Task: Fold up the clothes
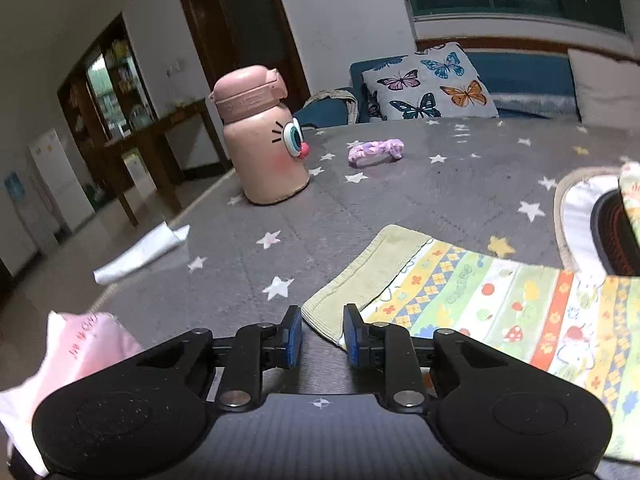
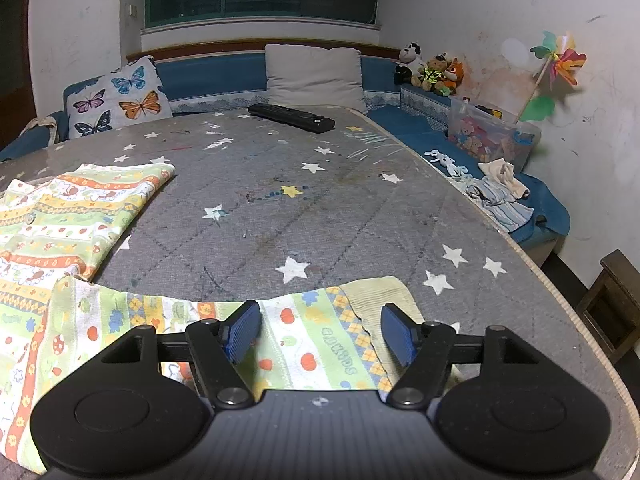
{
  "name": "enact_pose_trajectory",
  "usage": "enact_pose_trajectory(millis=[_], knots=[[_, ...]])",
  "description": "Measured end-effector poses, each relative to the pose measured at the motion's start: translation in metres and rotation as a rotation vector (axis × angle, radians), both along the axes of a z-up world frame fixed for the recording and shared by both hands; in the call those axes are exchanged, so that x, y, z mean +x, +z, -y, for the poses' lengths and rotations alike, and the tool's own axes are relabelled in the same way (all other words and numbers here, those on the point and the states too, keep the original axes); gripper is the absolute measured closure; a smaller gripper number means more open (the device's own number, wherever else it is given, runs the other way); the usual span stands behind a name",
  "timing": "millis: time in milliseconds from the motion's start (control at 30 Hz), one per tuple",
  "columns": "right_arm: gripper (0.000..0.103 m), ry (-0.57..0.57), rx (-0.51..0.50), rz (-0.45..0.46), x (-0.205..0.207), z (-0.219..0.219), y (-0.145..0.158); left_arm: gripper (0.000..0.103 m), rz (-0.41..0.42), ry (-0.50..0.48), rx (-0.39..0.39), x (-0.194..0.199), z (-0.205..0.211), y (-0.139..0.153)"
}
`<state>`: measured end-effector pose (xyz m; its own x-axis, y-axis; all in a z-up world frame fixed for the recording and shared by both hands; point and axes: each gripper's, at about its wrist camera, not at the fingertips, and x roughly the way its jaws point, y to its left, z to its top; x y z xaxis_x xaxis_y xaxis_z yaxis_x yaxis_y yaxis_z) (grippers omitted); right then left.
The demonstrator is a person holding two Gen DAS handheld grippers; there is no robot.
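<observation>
A child's patterned garment (image 1: 500, 304) with green, yellow and orange stripes lies flat on the grey star-print table cover (image 1: 400, 208). My left gripper (image 1: 322, 334) is open, its blue pads on either side of the corner of one ribbed yellow cuff (image 1: 360, 276). My right gripper (image 2: 320, 334) is wide open just above the other sleeve or leg (image 2: 312, 344), near its ribbed cuff (image 2: 380, 296). The rest of the garment (image 2: 68, 216) spreads to the left in the right wrist view. Neither gripper holds cloth.
A pink cartoon-face bottle (image 1: 262, 136) and a purple hair band (image 1: 374, 152) stand further back. A pink cloth (image 1: 76, 356) lies near left. A black remote (image 2: 291, 117) lies at the far side. Sofa cushions (image 2: 316, 74) and loose clothes (image 2: 498, 196) border the table.
</observation>
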<state>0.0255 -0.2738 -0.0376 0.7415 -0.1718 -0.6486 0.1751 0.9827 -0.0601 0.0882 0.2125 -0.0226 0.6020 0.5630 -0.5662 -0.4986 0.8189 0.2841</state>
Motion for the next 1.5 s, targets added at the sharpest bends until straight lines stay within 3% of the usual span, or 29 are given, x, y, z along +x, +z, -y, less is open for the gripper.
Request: enact_pose_trajectory(millis=[167,500,633,800,900,1100,1333,1500], knots=[[0.034,0.040,-0.005,0.010,-0.009,-0.009,0.008,0.080,-0.015,0.003,0.013,-0.004,0.000,0.000],[0.035,0.338,0.054,0.052,-0.040,-0.071,0.040,0.077,-0.020,-0.031,0.026,-0.024,0.010,0.006],[0.037,0.482,0.042,0.036,-0.051,-0.105,0.041,0.076,-0.014,-0.144,0.047,-0.042,0.036,0.012],[0.038,0.619,-0.004,0.017,-0.064,-0.140,0.036,0.066,0.007,-0.394,0.101,-0.074,0.093,0.015],[0.041,0.595,-0.008,-0.003,-0.066,-0.143,0.030,0.059,0.026,-0.548,0.134,-0.093,0.128,0.015],[0.041,0.441,0.016,0.009,-0.067,-0.103,0.029,0.047,0.048,-0.813,0.182,-0.114,0.187,0.009],[0.041,0.237,0.018,0.029,-0.066,-0.040,0.030,0.036,0.031,-0.989,0.261,-0.126,0.227,-0.004],[0.040,0.113,0.030,0.039,-0.067,-0.004,0.025,0.035,0.055,-1.071,0.354,-0.135,0.250,-0.009]])
